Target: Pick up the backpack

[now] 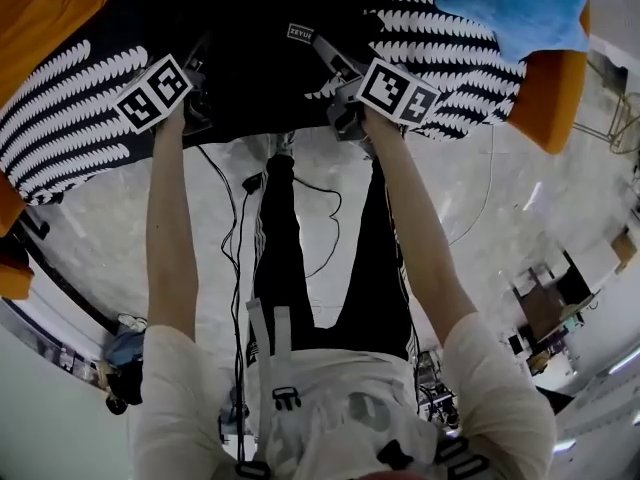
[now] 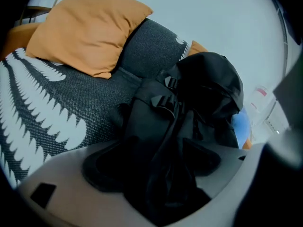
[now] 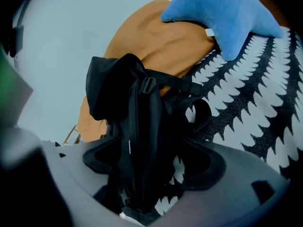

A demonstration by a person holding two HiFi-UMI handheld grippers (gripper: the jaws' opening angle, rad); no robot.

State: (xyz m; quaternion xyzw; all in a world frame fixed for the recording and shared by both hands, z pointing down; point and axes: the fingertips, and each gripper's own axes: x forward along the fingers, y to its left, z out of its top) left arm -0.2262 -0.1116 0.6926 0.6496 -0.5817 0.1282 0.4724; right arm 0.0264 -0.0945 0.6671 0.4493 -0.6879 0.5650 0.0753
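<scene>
Left gripper [image 2: 156,162] clamped on backpack [image 1: 265,63] fabric; my right gripper [image 3: 147,162] likewise. Backpack sits mid-sofa [image 2: 57,112], against the seat. Orange pillow [image 2: 85,32] at sofa's left, blue cushion [image 3: 222,13] at its right.

Sofa [image 1: 70,133]: dark cover, white leaf pattern.
On it: orange cushions [image 1: 40,13], 1 blue star cushion [image 1: 520,8], backpack [image 1: 255,68].

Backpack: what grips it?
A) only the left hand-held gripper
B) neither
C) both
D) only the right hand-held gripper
C: the black backpack is clamped between the jaws of the left hand-held gripper and also of the right hand-held gripper.
</scene>
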